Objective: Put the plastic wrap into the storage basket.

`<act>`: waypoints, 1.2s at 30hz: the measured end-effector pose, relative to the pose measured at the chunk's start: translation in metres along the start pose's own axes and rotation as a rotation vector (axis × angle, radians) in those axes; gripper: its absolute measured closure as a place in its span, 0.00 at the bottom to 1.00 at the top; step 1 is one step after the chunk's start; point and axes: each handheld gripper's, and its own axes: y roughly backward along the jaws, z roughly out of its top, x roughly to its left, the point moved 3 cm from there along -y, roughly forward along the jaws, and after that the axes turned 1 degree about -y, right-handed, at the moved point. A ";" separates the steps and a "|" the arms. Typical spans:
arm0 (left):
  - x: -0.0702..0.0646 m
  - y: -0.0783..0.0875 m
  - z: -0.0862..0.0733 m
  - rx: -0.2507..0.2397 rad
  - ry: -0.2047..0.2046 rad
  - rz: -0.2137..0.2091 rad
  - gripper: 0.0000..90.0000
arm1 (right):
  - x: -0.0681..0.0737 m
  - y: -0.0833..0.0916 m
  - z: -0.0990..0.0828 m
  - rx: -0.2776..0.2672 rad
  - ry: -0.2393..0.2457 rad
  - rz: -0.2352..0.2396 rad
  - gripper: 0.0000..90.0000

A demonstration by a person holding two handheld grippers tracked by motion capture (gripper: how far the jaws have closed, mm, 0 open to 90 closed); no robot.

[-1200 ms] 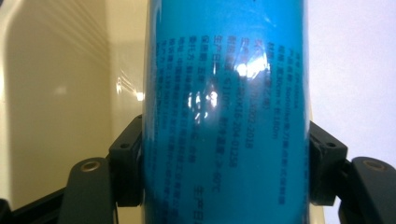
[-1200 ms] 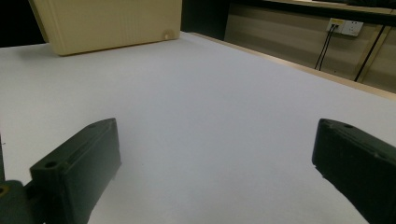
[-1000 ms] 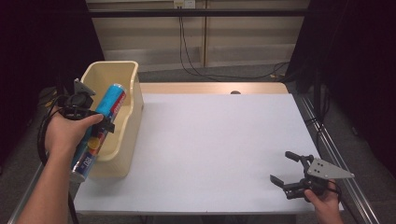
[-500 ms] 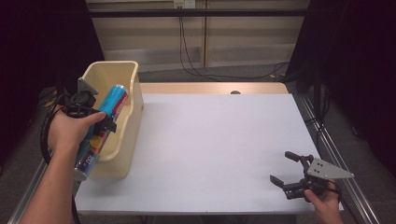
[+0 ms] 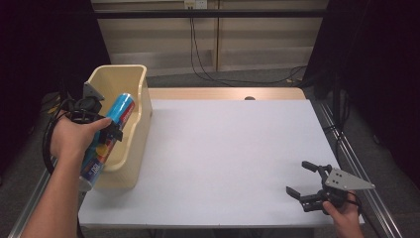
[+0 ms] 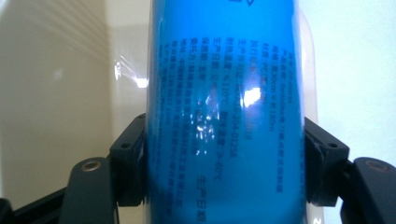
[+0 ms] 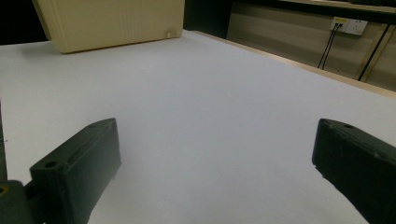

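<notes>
Blue tube (image 5: 107, 137) slanted in left hand-held gripper (image 5: 110, 130)

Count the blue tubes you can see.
1. The blue tube is clamped in the left gripper, tilted over the cream bin at the table's left edge. The bin's interior is partly hidden.

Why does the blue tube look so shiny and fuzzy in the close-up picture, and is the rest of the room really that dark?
Left gripper view: the blue tube sits so near the lens that its print blurs, and white glare spots gleam on its wrapper. High view: the white table is evenly lit while the surroundings fall into black. Right gripper view: the right gripper has soft, out-of-focus jaws; the beige bin beyond looks sharper.
</notes>
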 end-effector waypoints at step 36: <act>-0.061 0.040 0.005 -0.140 -0.143 -0.174 0.29 | 0.002 0.001 0.002 0.002 0.007 -0.002 0.01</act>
